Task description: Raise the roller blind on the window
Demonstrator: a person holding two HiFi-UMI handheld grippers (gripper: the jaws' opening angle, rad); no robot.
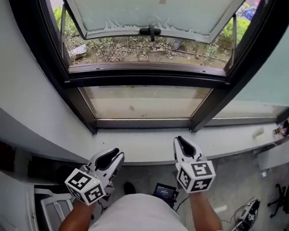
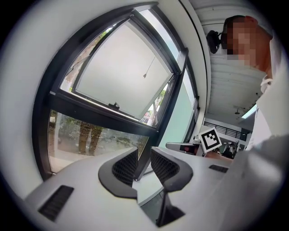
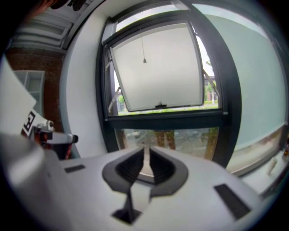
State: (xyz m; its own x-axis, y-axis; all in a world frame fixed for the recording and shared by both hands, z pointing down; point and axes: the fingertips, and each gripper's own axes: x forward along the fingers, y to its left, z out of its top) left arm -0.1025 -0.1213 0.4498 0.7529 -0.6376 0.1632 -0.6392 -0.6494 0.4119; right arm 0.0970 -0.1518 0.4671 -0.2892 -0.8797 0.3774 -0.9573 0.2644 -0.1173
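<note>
Your left hand-held gripper [image 1: 112, 154] and right hand-held gripper [image 1: 181, 141] sit side by side before the window sill [image 1: 147, 146], the lower pane [image 1: 145, 101] behind it, the tilted sash [image 1: 142, 12] above.

1. Left claw [image 1: 112, 154] points forward, its jaws apart with nothing between them.
2. Right claw [image 1: 181, 142] sits slightly farther ahead, its jaws nearly together with a thin empty gap.
3. Left forearm [image 1: 76, 221] and right forearm [image 1: 202, 217] are bare and reach forward side by side.
</note>
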